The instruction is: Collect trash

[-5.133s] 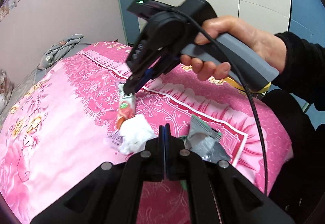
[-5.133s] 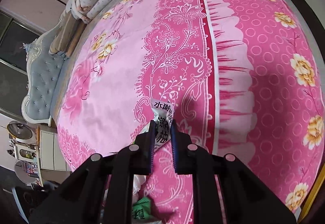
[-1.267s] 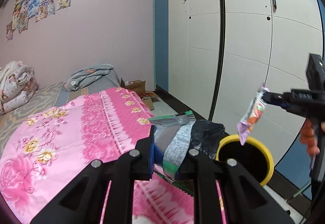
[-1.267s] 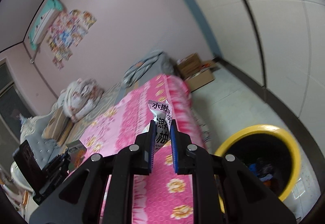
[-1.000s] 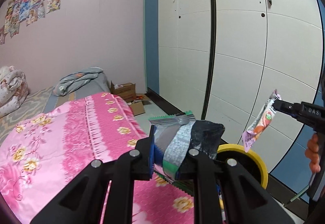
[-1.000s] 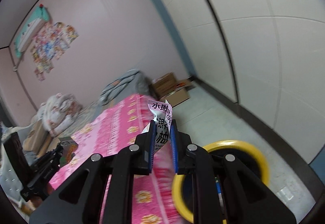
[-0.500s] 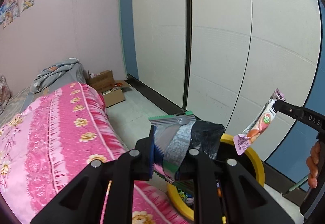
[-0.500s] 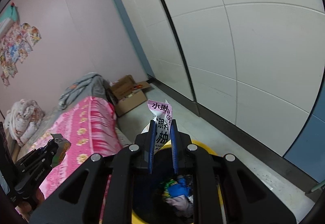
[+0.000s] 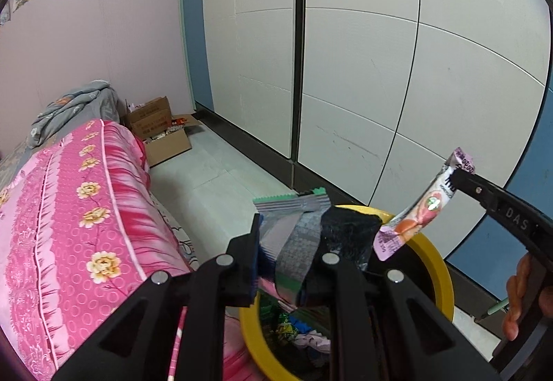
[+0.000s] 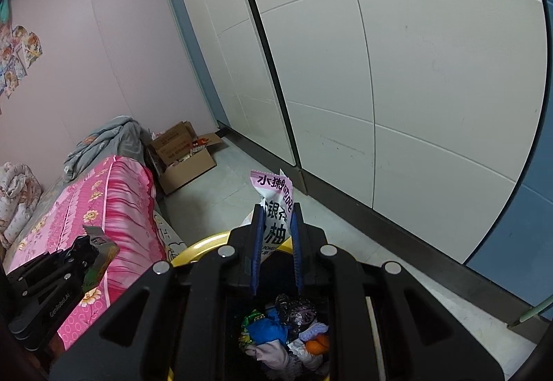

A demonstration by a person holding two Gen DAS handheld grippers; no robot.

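The right tongs (image 10: 274,242) are clenched on a long pink-and-white printed snack sachet (image 10: 274,208), its long axis running up and down, hanging directly above the open mouth of the round yellow-rimmed trash bin (image 10: 202,244), which already holds wrappers. The left tongs (image 9: 290,248) grip a crumpled silver-and-green foil wrapper (image 9: 293,232) near the bin's rim on the side of the pink floral bed (image 9: 69,208). By my reading, the right is better placed to let go first.

I read "DAS" on my right claw (image 9: 459,178) arm. My left claw (image 10: 90,248) body says "GenRobot.AI". The snack wrapper (image 10: 274,208) carries Chinese characters, partly hidden.
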